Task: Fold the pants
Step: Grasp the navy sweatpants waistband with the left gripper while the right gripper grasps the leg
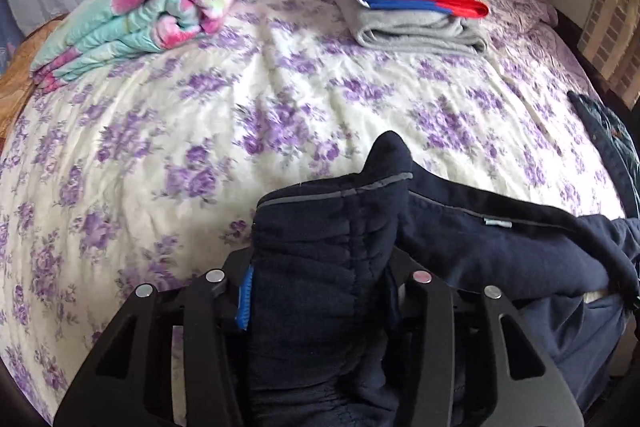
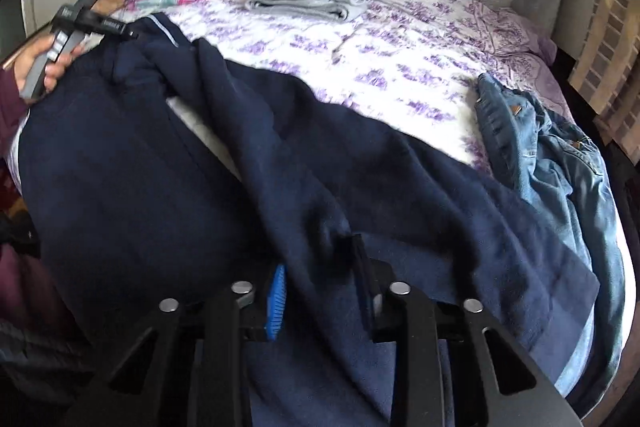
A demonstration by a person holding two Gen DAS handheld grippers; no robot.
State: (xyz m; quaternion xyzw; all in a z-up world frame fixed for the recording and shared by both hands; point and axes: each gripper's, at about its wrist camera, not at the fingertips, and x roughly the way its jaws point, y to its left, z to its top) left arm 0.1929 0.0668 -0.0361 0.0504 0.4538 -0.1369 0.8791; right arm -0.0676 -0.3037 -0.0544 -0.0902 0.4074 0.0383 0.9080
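Pants [image 2: 248,163], navy, sprawl on the bed [image 1: 248,99] under both grippers: my left gripper [image 1: 320,283] clamps the bunched waistband, my right gripper [image 2: 320,291] pinches a leg, so next I'd lift and spread them flat.

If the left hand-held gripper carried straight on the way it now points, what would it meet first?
The left hand-held gripper already has the bunched waistband of the dark navy fleece pants between its fingers, so it would push further into that. Beyond lies the white bedspread with purple flowers, though depth is hard to judge.
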